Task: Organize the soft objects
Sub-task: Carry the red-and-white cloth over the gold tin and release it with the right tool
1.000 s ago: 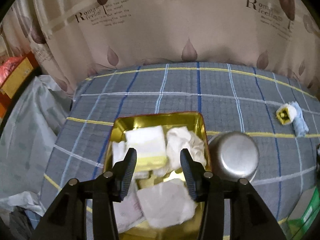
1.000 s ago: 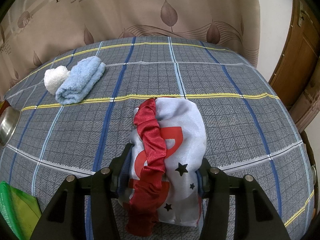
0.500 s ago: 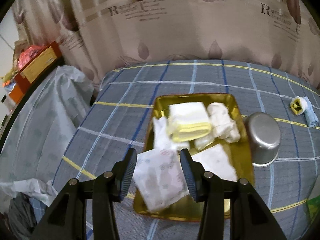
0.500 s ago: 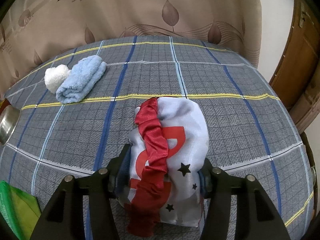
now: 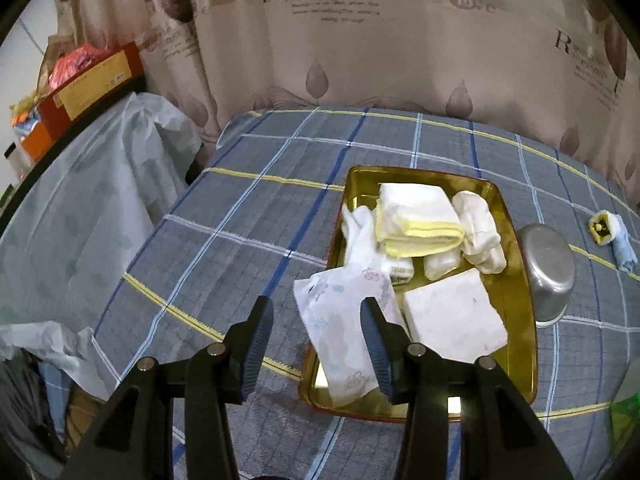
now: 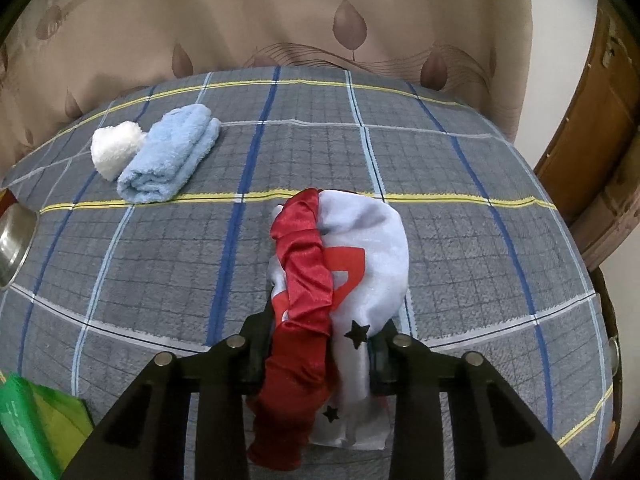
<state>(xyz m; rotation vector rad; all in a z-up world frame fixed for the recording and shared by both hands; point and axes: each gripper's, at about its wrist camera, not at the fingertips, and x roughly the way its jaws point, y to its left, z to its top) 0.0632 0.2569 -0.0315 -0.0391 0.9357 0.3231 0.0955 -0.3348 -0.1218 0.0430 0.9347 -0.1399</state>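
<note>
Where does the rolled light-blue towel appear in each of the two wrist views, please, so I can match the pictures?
Left wrist view: the light-blue towel lies small at the far right edge, on the checked cloth, right of the steel bowl.
Right wrist view: the same towel lies upper left, touching a white fluffy ball.
Shared landmark: the steel bowl, cut off at the left edge in the right wrist view.

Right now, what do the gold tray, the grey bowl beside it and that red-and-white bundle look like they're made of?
Gold tray: probably metal, glossy, it mirrors the light. Bowl: likely steel, dull brushed sheen. Bundle: cloth, its red band shiny and gathered like satin, its white part softer and matte.
</note>
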